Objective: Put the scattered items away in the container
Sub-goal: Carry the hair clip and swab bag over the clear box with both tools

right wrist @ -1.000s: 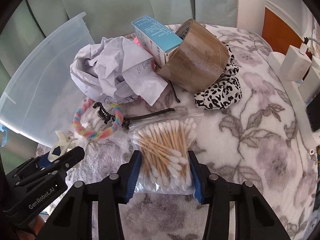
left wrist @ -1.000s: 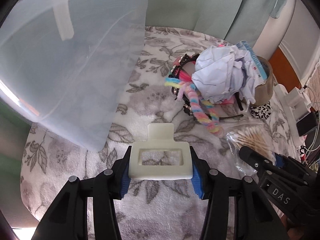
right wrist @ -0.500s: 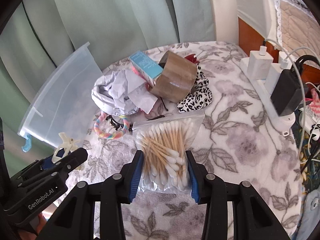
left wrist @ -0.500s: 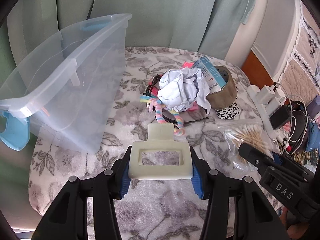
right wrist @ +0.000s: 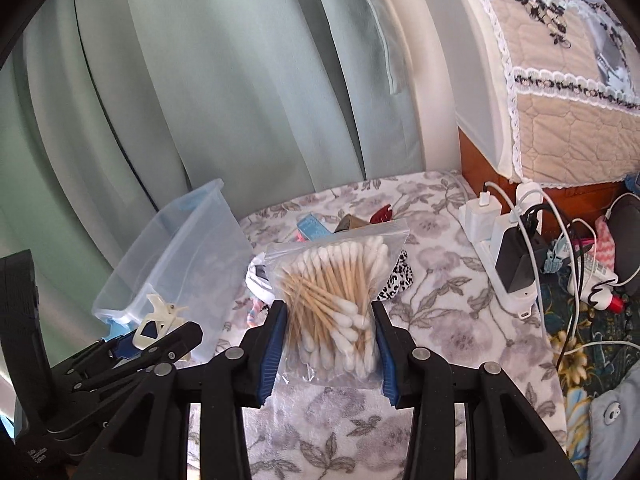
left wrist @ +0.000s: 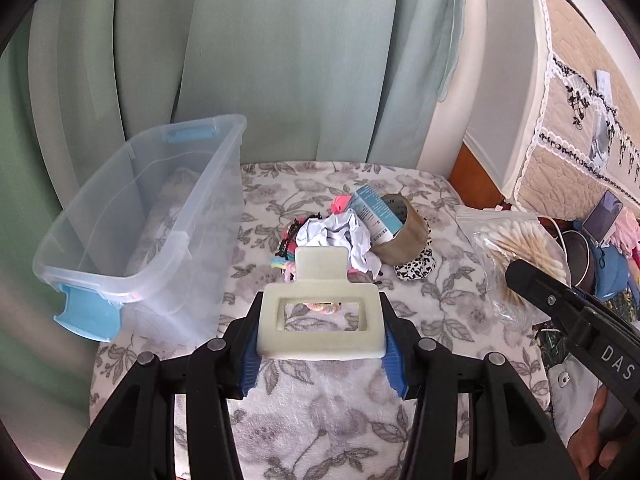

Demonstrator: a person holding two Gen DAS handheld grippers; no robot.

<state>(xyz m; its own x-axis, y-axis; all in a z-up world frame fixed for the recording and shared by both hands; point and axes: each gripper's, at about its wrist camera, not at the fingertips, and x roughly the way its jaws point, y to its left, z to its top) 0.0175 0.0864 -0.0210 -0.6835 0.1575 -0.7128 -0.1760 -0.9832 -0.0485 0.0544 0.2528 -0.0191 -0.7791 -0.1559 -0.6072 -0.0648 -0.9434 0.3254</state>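
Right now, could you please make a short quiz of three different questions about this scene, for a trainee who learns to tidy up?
1. True or false: the clear plastic box already holds the bag of cotton swabs.
2. What does the left hand-held gripper hold?
A. a roll of brown tape
B. a cream hair clip
C. a blue carton
3. Fill in: the blue carton leans on the roll of brown ____.

Key
1. False: the right hand-held gripper holds the bag above the flowered blanket.
2. B: the cream hair clip sits between its pads.
3. tape
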